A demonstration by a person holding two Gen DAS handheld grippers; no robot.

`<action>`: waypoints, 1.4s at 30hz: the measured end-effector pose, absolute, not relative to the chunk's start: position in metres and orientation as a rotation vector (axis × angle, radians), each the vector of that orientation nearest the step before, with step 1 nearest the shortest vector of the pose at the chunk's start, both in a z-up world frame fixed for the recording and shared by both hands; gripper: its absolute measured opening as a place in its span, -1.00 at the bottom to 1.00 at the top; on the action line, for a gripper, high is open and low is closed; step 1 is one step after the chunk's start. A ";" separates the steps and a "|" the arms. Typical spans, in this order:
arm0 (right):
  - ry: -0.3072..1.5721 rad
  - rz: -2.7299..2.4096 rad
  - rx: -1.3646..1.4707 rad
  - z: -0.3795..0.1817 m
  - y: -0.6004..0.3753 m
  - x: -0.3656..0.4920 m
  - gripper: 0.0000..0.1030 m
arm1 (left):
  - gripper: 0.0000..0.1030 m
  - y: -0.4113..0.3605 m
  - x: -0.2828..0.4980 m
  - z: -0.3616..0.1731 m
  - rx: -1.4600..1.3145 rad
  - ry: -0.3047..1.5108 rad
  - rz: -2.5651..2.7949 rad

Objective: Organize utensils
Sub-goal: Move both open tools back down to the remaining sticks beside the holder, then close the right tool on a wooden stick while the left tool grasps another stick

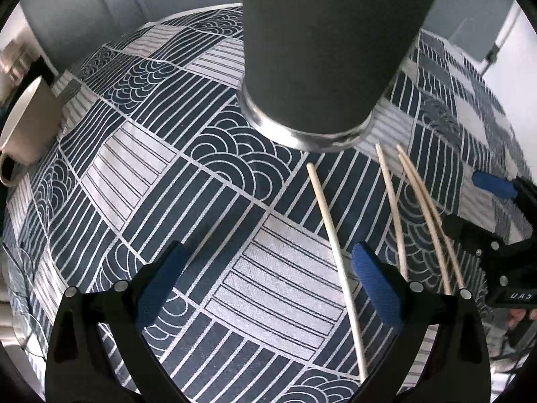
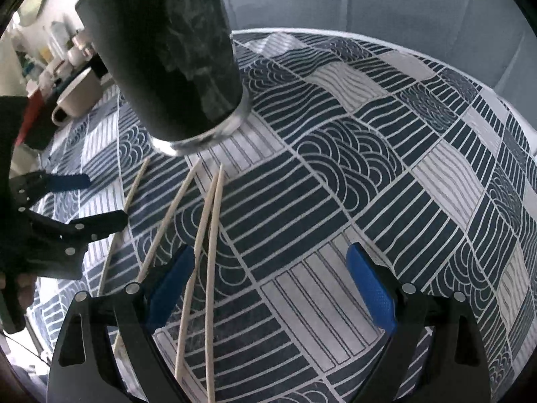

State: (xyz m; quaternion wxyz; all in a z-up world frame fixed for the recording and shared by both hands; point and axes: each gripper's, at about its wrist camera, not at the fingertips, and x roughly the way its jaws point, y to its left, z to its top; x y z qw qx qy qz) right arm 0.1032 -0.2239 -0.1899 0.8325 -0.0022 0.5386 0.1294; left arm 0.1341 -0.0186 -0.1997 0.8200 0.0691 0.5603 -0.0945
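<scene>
Several wooden chopsticks [image 1: 337, 245] lie on the patterned tablecloth, tips toward a tall dark tumbler [image 1: 322, 50] with a steel base. In the right wrist view the chopsticks [image 2: 208, 235] lie in front of the tumbler [image 2: 171, 57]. My left gripper [image 1: 268, 285] is open and empty above the cloth, one chopstick just inside its right finger. My right gripper [image 2: 272, 288] is open and empty, two chopsticks running beside its left finger. Each gripper shows in the other's view, the right one [image 1: 496, 208] and the left one [image 2: 77, 198].
A beige mug [image 1: 27, 127] stands at the table's left edge; it also shows in the right wrist view [image 2: 79, 97]. Cluttered items sit beyond it on a counter [image 2: 50, 57]. The blue and white tablecloth [image 2: 369, 168] covers a round table.
</scene>
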 end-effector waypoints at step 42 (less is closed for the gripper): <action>1.289 0.146 0.022 -0.183 -0.271 0.110 -0.91 | -0.86 0.063 0.146 -0.190 0.002 1.289 -0.190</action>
